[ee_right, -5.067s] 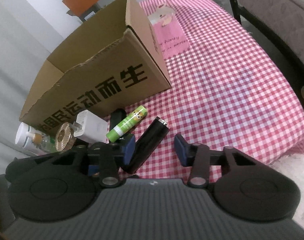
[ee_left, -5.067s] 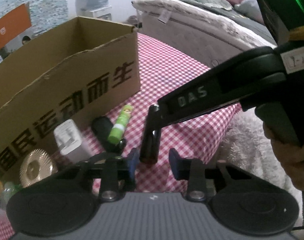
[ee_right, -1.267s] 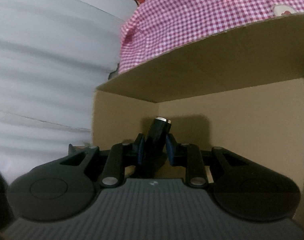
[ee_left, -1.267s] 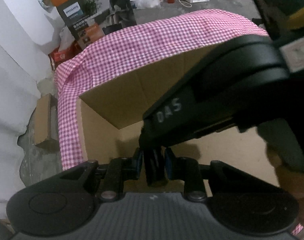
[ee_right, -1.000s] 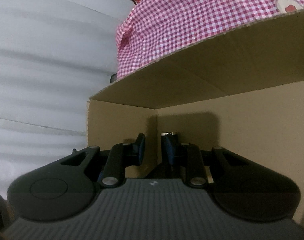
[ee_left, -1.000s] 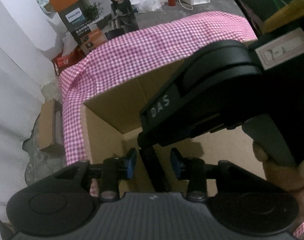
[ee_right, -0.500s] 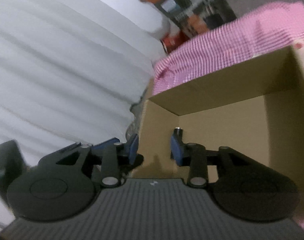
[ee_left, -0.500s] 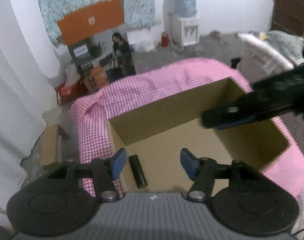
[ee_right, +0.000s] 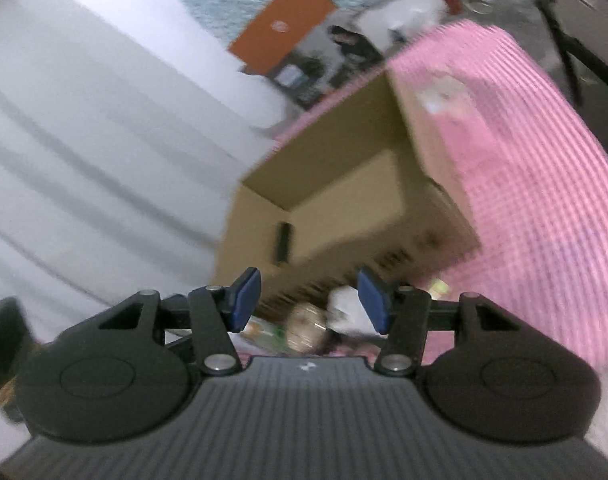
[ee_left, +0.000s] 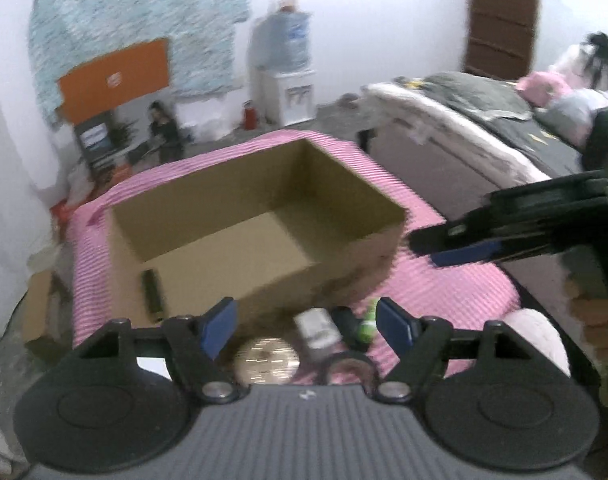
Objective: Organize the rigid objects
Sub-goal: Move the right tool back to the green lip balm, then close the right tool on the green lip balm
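Both grippers, left (ee_left: pixel 307 322) and right (ee_right: pixel 310 299), hang with jaws spread wide and hold nothing. Just beyond them, near the box's front wall, lie a gold disc (ee_left: pixel 267 360), a white charger (ee_left: pixel 317 327) and a green tube (ee_left: pixel 368 322). Farther on, a black cylinder (ee_left: pixel 152 290) lies on the floor of the box (ee_left: pixel 324 276), by its left wall.

Dim, motion-blurred, fisheye-warped edges

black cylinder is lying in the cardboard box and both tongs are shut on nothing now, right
Not quite. The black cylinder does lie in the cardboard box, but both tongs are open, not shut: the left tongs in the left wrist view and the right tongs in the right wrist view show blue pads spread wide apart, holding nothing.
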`<state>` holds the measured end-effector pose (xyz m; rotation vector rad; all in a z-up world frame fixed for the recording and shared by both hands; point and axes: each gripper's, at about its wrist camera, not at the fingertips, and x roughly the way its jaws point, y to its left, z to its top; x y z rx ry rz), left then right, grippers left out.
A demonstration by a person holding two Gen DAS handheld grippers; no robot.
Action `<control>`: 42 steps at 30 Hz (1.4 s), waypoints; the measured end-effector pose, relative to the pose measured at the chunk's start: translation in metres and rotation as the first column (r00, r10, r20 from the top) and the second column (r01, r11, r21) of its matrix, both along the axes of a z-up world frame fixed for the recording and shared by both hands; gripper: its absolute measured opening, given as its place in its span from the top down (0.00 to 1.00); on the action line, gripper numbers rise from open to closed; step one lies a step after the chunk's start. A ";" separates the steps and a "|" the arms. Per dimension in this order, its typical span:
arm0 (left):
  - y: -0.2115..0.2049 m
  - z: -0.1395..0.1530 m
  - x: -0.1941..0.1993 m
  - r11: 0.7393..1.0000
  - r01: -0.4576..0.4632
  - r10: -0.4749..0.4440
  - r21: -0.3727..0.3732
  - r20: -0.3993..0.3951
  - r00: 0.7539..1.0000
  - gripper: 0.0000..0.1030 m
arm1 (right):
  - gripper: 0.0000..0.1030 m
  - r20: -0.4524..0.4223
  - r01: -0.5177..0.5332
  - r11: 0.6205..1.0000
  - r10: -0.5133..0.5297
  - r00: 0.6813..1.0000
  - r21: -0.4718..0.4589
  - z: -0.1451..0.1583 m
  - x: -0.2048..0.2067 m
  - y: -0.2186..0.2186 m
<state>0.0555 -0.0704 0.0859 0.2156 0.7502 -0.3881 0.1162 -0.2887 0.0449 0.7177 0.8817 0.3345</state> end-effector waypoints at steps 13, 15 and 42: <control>-0.087 -0.093 0.024 0.982 0.133 -0.130 0.133 -0.032 0.991 0.55 | 0.66 -0.262 0.087 0.993 -0.064 0.963 0.077 -0.103 0.057 -0.007; -0.093 -0.105 0.033 0.979 0.142 -0.134 0.147 -0.061 0.989 0.63 | 0.72 -0.285 0.075 0.994 -0.049 0.957 0.083 -0.105 0.064 -0.007; -0.107 -0.141 0.096 0.991 0.109 -0.082 0.083 -0.274 0.958 0.82 | 0.80 -0.352 0.074 0.986 -0.016 0.936 0.151 -0.156 0.116 -0.016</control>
